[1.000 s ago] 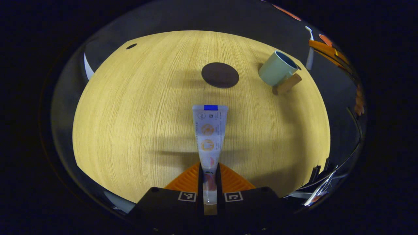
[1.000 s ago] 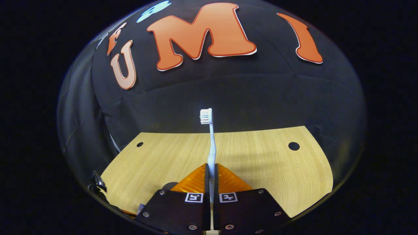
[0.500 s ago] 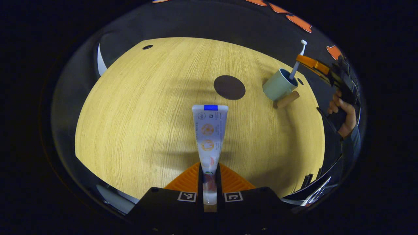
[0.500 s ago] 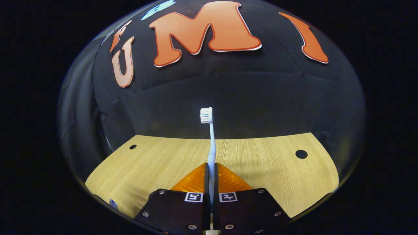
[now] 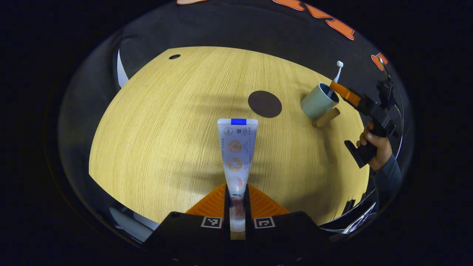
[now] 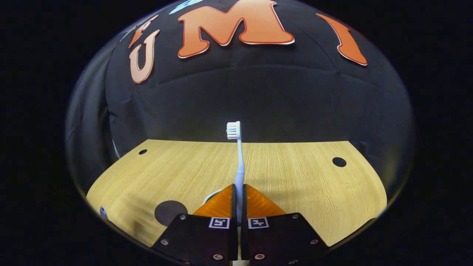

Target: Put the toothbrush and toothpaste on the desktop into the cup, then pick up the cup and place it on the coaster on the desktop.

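My left gripper is shut on a white toothpaste tube, which is held above the wooden desktop and points away from me. Beyond it lies a dark round coaster. To the coaster's right stands a pale green cup with a wooden handle. In the left gripper view, a person's hand holds the right gripper at the cup's rim, with the white toothbrush reaching down into the cup. In the right gripper view, the right gripper is shut on the upright toothbrush; the coaster lies low on the left.
The desktop has small round holes near its far corners. Black cloth walls close off the booth behind the table. A pale curve of the cup rim peeks out beside the right gripper's fingers.
The right gripper has come down and carried the toothbrush's lower end into the cup. The coaster has come into the right gripper view. The left gripper keeps hold of the tube.
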`<control>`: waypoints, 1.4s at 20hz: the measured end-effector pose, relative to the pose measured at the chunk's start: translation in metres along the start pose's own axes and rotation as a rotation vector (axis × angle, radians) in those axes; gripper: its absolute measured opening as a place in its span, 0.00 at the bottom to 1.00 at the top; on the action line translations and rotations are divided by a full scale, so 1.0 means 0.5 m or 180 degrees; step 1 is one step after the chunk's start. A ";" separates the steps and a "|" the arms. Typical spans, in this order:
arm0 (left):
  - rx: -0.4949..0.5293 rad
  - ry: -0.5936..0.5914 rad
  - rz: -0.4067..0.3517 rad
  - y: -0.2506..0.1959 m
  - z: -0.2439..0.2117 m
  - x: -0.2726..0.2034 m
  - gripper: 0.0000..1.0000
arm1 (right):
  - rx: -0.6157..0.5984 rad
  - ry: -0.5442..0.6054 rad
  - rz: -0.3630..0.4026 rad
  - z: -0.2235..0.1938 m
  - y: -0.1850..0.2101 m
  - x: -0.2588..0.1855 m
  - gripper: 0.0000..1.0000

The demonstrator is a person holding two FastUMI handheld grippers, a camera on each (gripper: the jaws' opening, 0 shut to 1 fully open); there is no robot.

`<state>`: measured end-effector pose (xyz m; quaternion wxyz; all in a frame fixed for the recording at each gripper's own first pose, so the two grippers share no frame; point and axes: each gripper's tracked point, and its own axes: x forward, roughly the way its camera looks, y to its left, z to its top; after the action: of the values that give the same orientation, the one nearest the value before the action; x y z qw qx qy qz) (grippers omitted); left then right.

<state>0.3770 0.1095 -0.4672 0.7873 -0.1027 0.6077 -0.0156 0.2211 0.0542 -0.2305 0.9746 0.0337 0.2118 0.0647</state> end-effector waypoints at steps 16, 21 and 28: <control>0.0485 -0.0873 -0.0176 -0.094 0.183 -0.012 0.16 | 0.0227 0.0727 -0.0031 -0.056 0.003 -0.128 0.30; 0.0617 -0.1362 -0.0255 -0.149 0.308 -0.012 0.16 | 0.0189 0.0856 0.0007 -0.108 -0.013 -0.234 0.71; 0.0905 -0.2199 -0.0718 -0.324 0.462 -0.039 0.16 | 0.0403 0.1083 -0.0213 -0.190 -0.073 -0.348 0.88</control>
<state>0.6102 -0.0130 -0.3640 0.9453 -0.0580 0.2835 -0.1506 0.0287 -0.0029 -0.2491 0.9222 0.0765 0.3783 0.0237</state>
